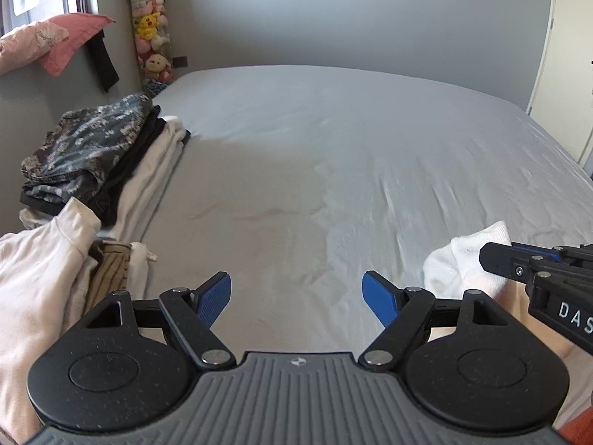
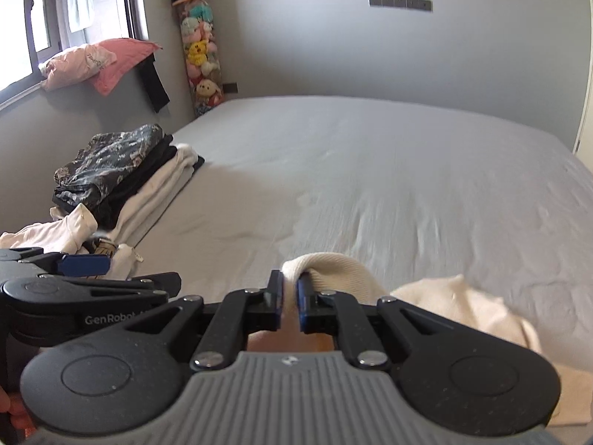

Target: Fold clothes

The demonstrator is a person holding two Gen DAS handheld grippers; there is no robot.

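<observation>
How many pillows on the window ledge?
2. A pale pink pillow lies at the window end of the ledge. A darker pink pillow sits beside it, partly underneath, toward the room's corner. More could be hidden behind them.

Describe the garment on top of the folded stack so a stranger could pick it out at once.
Start at the grey bed and go to its left edge, below the window ledge with the pink pillows. There a folded stack sits beside a loose white heap. The top garment is dark blue-grey with a pale flower print, the only patterned piece above plain black and white layers.
</observation>
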